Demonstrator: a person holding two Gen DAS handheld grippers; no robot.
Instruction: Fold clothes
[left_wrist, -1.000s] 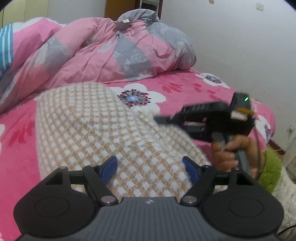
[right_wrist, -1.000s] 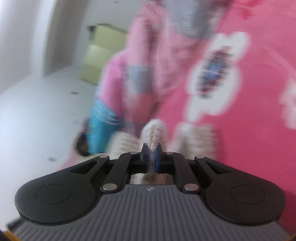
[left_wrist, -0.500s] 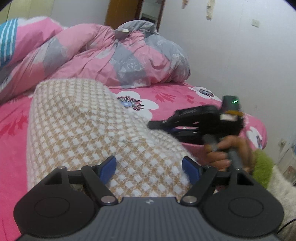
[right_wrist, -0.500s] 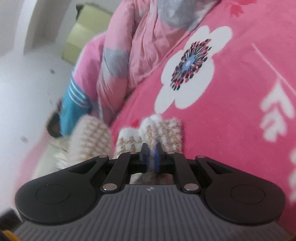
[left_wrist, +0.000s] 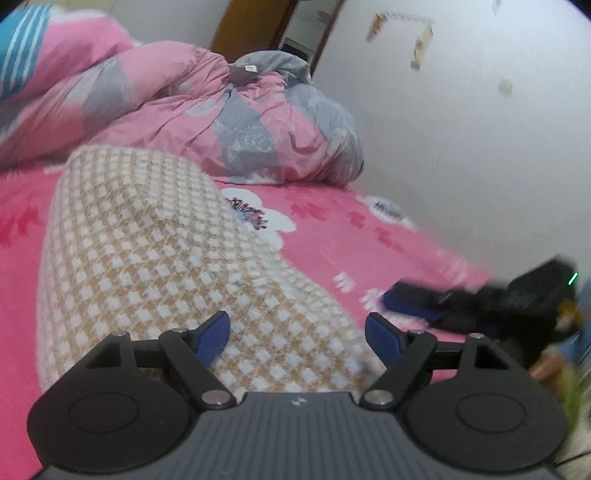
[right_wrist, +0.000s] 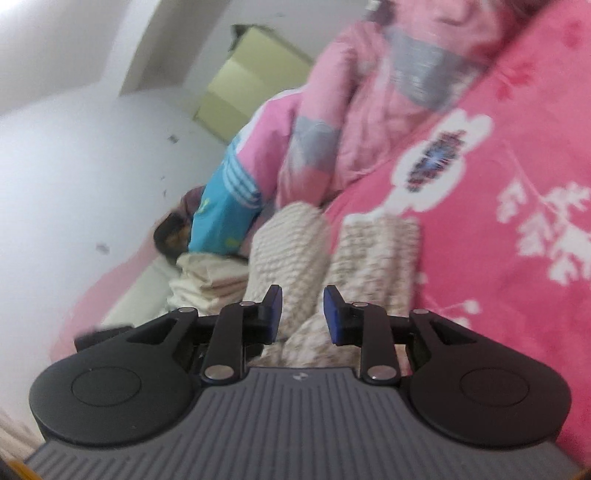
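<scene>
On our left we see the teal striped cloth (left_wrist: 14, 40) at the far edge of the bed, and beside it the pink and grey quilt (left_wrist: 207, 122) heaped up against the wall. In front of the quilt the checked sweater (left_wrist: 147, 251), tan and white, lies on the pink flowered bedsheet (left_wrist: 369, 236), reaching from mid-bed down to our left gripper (left_wrist: 297, 334). That gripper is spread wide, its blue pads (left_wrist: 212, 336) standing far apart over the near end of the sweater with nothing pinched between them. Whether the pads touch the knit we cannot tell. Further right, past the sweater's edge and low over the sheet, the right gripper (left_wrist: 417, 299) shows as a dark blur with a green light on its body; from this view we cannot read its opening.

In the right wrist view, at the left, folded cream cloth (right_wrist: 207, 273) sits by the bed's edge, with the teal striped cloth (right_wrist: 225, 206) above it and the quilt (right_wrist: 369, 96) running up to the top. In the middle the sweater (right_wrist: 332, 258) lies in two soft folds directly ahead of the right gripper (right_wrist: 303, 315). Its pads (right_wrist: 275, 314) are parted by a moderate gap and hold nothing; the knit shows through the gap behind them. To the right the bedsheet (right_wrist: 517, 184) spreads out with its white flower and leaf prints.
</scene>
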